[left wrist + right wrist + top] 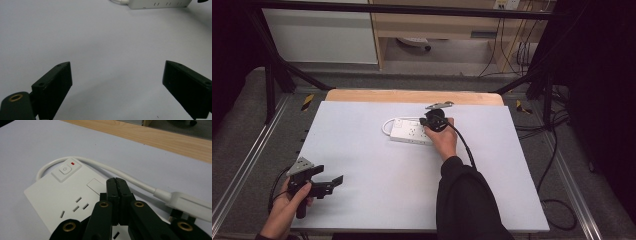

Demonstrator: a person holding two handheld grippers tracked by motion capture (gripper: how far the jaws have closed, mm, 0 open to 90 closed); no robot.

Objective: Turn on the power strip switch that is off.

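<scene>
Right gripper (116, 181), its jaws pressed together on nothing, hovers over the hard, light white power strip (62, 195) at the far middle of the table (377, 185), best gripped across its narrow sides.

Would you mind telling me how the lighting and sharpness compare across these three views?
High view: the white table top is evenly lit, the surroundings dark and the picture soft. Left gripper view: faint shadows fall on the surface, and the power strip is slightly blurred. Right gripper view: the power strip is sharp, the hand-held gripper up close softer.
</scene>
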